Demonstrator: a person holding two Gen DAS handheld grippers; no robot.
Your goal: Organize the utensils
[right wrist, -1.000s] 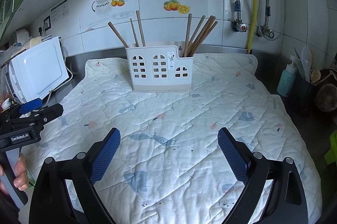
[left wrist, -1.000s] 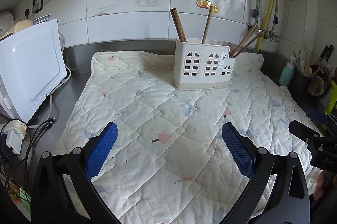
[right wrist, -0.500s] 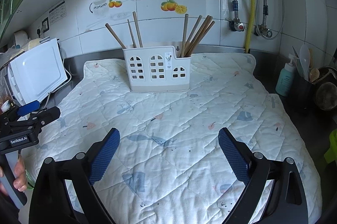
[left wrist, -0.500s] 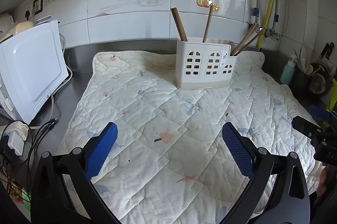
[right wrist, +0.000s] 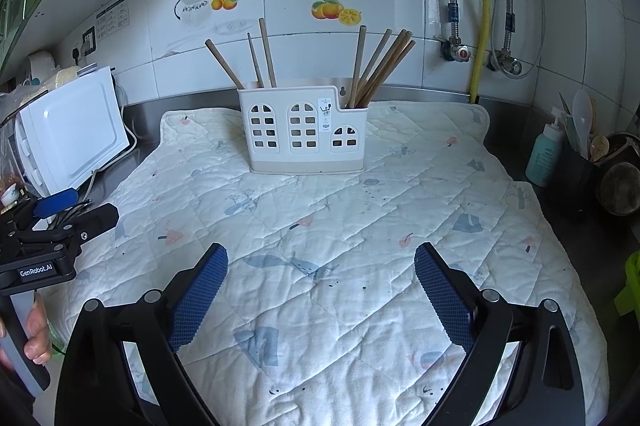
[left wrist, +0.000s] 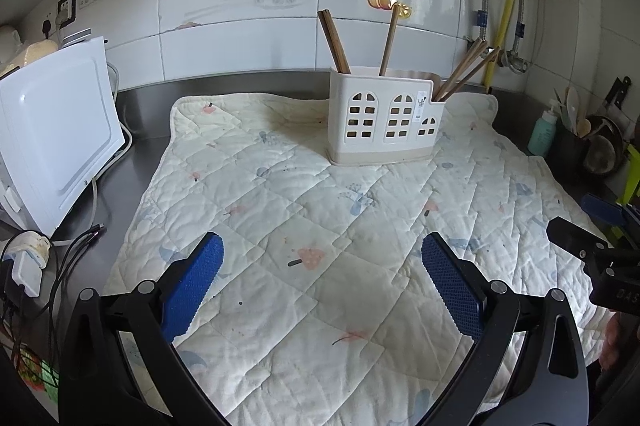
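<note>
Quilted white cloth [right wrist: 360,266] covers the counter below both grippers, and straight ahead of them, well apart, stands the white holder [right wrist: 306,132] with chopsticks [right wrist: 380,66] split between its left and right compartments. The left gripper [left wrist: 320,278] and right gripper [right wrist: 320,290] both gape wide and hold nothing, so the next reach is best taken high, closing on one stick near its top. The microwave [left wrist: 56,142] far left and soap bottle [right wrist: 544,158] far right stand clear of that path.

Quilted mat [left wrist: 320,226] covers steel counter [left wrist: 136,154]; white appliance [left wrist: 52,146] at left edge, teal soap bottle [right wrist: 544,158] at right; yellow hose [right wrist: 482,2] on tiled wall
</note>
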